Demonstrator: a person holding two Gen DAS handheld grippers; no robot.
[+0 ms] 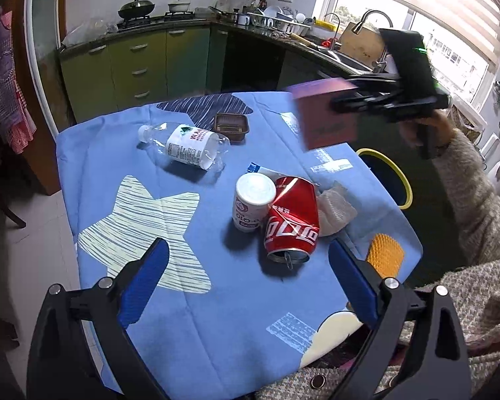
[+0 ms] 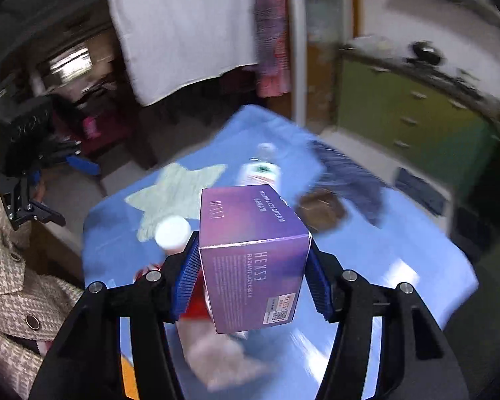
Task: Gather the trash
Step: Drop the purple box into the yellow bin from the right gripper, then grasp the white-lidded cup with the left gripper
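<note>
My right gripper (image 2: 251, 276) is shut on a purple cream box (image 2: 250, 260) and holds it in the air above the table; it also shows in the left wrist view (image 1: 326, 113), over the table's far right edge. My left gripper (image 1: 246, 273) is open and empty, low over the near side of the blue tablecloth (image 1: 170, 333). Ahead of it lie a crushed red cola can (image 1: 291, 220), a small white cup (image 1: 253, 201), a crumpled tissue (image 1: 336, 210), an empty clear bottle (image 1: 186, 145) and a brown plastic tray (image 1: 231, 126).
A dark bin with a yellow rim (image 1: 388, 176) stands on the floor right of the table. An orange brush (image 1: 385, 255) lies at the table's right edge. Green kitchen cabinets (image 1: 133, 66) and a sink counter stand behind.
</note>
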